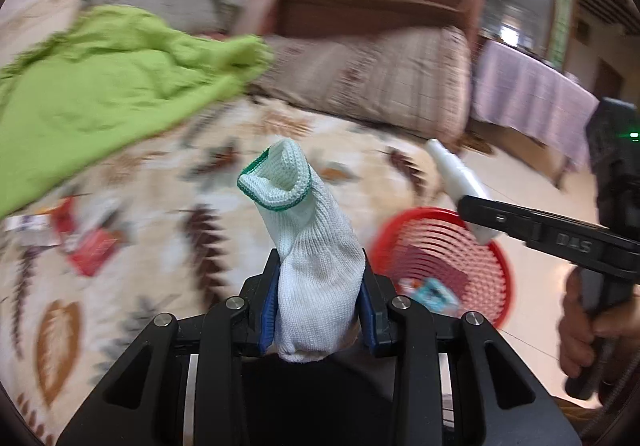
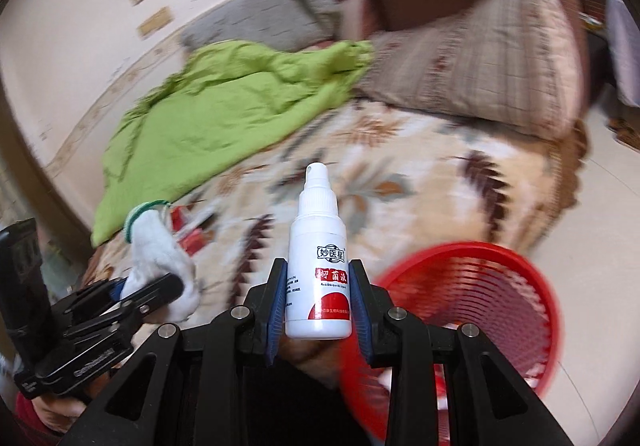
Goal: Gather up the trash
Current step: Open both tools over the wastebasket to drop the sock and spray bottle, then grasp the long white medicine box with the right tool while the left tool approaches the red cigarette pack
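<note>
Filling most of both views I see a bed covered with a leaf-patterned blanket (image 1: 248, 149), cream with brown and orange leaves. A crumpled lime-green cloth (image 1: 100, 85) lies across it at the upper left of the left wrist frame, and a brown striped sofa (image 1: 376, 25) sits beyond it at the upper centre. On the pale floor, at the lower right of both frames, stands a red slatted plastic basket (image 2: 496, 286) with some packaging already lying inside it. Small red wrappers (image 1: 90, 246) lie on the blanket at the left edge of the left wrist frame, blurred.

My left gripper (image 1: 320, 298) sits at the bottom centre of its own view, its jaws clenched on a white knitted glove (image 1: 312, 246) with a green-trimmed cuff, which stands upright with the cuff opening on top. My right gripper (image 2: 318, 298) has its jaws clamped on a small white spray bottle (image 2: 318, 266) with a red label and Chinese lettering, held upright, nozzle up. In the left wrist view that bottle shows at the right, above the basket's rim.
</note>
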`<state>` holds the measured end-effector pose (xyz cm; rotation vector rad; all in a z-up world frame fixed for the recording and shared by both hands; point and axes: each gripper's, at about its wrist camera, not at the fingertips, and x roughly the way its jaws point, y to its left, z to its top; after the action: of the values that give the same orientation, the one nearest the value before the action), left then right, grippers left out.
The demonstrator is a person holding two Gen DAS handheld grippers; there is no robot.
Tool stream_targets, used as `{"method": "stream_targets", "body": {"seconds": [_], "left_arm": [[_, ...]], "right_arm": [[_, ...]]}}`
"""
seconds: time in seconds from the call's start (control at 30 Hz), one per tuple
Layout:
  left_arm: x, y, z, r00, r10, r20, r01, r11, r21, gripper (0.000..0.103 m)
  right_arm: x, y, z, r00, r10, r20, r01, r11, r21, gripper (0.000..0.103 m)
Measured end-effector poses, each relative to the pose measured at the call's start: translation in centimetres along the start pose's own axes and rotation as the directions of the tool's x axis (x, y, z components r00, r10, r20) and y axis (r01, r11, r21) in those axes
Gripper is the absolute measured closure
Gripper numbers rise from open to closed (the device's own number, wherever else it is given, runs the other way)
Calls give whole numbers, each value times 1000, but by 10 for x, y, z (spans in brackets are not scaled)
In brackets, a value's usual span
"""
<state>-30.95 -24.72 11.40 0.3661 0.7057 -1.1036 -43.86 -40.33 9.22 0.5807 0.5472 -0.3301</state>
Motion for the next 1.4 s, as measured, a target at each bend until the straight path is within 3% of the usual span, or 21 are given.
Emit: {"method": "stream_targets", "body": {"seconds": [0.13, 0.27, 0.33, 0.4, 0.5, 0.57, 0.67, 0.87, 0.97, 1.1, 1.23, 1.4], "left_arm": [[30, -37, 10, 988, -136, -75, 138, 990, 32, 71], [57, -66, 12, 971, -198, -134, 208, 976, 65, 71], [68, -72, 13, 964, -217, -157, 229, 971, 67, 63], [77, -76, 12, 958, -225, -178, 239, 969, 61, 34], [76, -68, 11, 965, -206, -163, 216, 975, 45, 33], [70, -57, 12, 972, -183, -144, 189, 981, 33, 33], [51, -32, 16, 987, -129, -92, 131, 991, 21, 33], [16, 33, 3, 999, 22, -31, -24, 998, -49, 33], [2, 65, -11, 996, 88, -30, -91, 992, -93, 33], [-16, 119, -37, 976, 214, -45, -218, 962, -161, 33], [-28, 169, -59, 961, 268, -71, -277, 919, -282, 33], [-37, 224, -78, 915, 400, -58, -390, 838, -381, 33]], "right_arm": [[-13, -42, -2, 998, -58, -3, 58, 994, 92, 71], [-24, -72, -1, 995, -101, -3, 101, 984, 150, 71], [-25, -82, -2, 994, -105, -11, 105, 980, 171, 70], [-22, -87, -3, 995, -100, -30, 104, 978, 181, 69], [-18, -93, -4, 994, -95, -55, 104, 977, 186, 66], [-19, -93, -2, 989, -137, -48, 144, 974, 173, 61], [-17, -91, 4, 991, -126, -38, 131, 977, 166, 61], [11, -43, 20, 998, -26, -52, 29, 998, 60, 61], [32, -5, 22, 997, 22, -76, -23, 1000, -10, 53], [67, 47, 19, 981, 127, -150, -137, 989, -58, 53], [104, 96, 13, 949, 205, -239, -233, 968, -92, 53], [146, 144, 17, 914, 269, -305, -309, 947, -91, 52]]}}
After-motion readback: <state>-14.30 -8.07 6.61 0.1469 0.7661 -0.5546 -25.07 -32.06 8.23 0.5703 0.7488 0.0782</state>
